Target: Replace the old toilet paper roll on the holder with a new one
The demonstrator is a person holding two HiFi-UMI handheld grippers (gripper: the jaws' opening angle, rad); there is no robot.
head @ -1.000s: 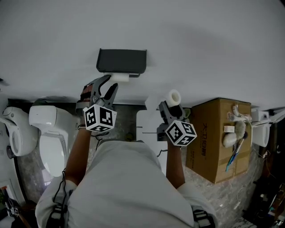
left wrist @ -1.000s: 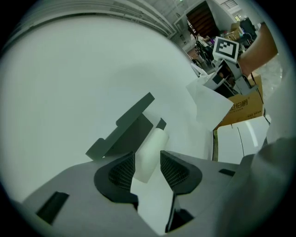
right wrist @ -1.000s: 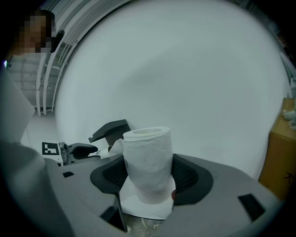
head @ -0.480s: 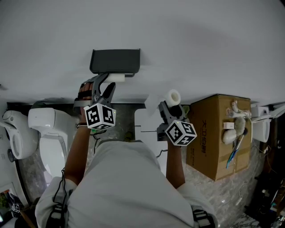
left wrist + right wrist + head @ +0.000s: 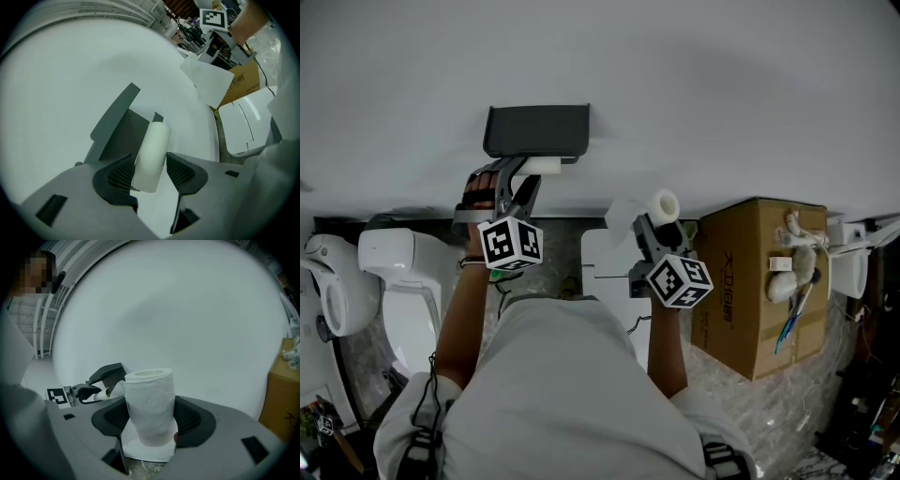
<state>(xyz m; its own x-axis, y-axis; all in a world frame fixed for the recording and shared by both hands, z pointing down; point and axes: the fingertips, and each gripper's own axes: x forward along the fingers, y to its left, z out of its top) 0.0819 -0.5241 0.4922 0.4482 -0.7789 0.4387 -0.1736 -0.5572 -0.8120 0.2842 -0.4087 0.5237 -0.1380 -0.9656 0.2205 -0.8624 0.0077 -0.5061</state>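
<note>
Jaws on left gripper (image 5: 150, 169), just opening wider, straddle the old roll (image 5: 152, 147) on the holder (image 5: 117, 126) to grab it. Right gripper (image 5: 150, 420) clamps the new roll (image 5: 150, 399) for swapping.

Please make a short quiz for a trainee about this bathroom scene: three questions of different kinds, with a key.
1. True or false: the right gripper is shut on a toilet paper roll.
2. In the head view, what stands at the person's right? A) a bucket B) a cardboard box C) a chair
3. Fill in: the thin old roll is at the grey ____ on the wall.
Key: 1 true. 2 B. 3 holder; the left gripper, jaws just opening, stands open around that roll.
</note>
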